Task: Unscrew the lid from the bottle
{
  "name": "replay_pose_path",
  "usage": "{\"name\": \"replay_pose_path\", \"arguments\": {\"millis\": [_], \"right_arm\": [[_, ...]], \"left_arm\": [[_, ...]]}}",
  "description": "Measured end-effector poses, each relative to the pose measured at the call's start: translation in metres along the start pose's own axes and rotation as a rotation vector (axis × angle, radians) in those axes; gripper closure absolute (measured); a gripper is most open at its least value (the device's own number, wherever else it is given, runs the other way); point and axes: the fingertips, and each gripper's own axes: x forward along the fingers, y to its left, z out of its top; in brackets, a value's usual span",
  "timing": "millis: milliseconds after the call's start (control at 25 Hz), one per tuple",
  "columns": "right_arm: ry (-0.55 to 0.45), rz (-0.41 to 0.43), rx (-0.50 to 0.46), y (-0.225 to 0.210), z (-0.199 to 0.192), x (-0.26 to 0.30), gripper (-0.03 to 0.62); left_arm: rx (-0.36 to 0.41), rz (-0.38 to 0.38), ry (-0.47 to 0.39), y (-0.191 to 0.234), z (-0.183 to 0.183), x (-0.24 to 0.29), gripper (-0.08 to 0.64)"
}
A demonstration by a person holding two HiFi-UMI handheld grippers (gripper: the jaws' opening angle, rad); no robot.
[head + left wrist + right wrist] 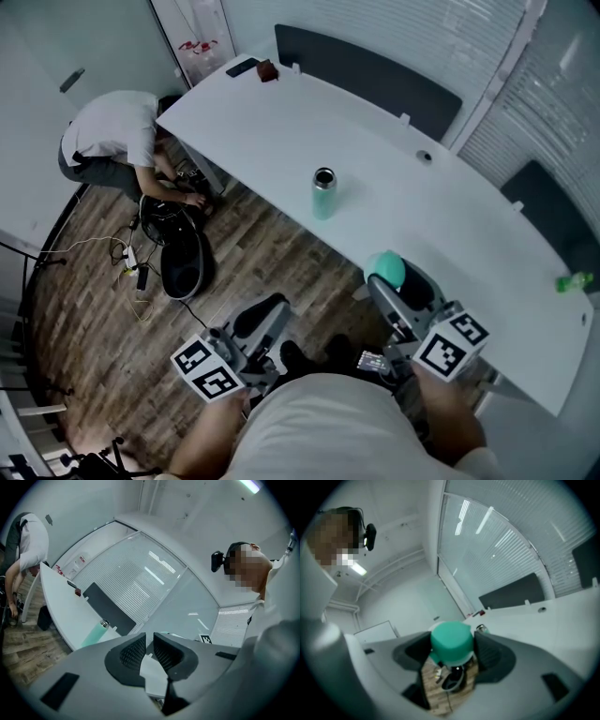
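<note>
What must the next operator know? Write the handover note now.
Left tool: jaws a narrow gap apart, empty.
Right tool: shut on the lid, held near the table edge.
Bottle: upright on the table, mouth open, no tool on it.
Done: the lid is off.
Left: probably just setting the lid down on the table.

The lid [386,269] is teal-green, the bottle [323,201] paler mint, the table [281,122] white, the floor [246,251] brown wood-grain planks; the marker cubes [208,368] carry black-and-white squares.
</note>
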Motion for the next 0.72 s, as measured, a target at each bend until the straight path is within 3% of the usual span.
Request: {"name": "replay_pose_path", "arguments": {"millis": [360,520,720], "right_arm": [[0.016,-0.034,-0.029,0.007,-0.004,-0.007,0.296],[0.004,-0.032,-0.051,0.009,0.012,0.001,0.296],[-0.004,-0.036,-0.052,0.001,0.011,-0.006,0.296]], "left_arm": [[-0.021,-0.032,0.025,-0.007,-0.004,-0.002,0.499],[0.004,-0.048,0.009,-0.011,0.014,0.004,0.5],[-0.001,-0.046,0.023,-0.012,-0.001,0.008,0.5]]}}
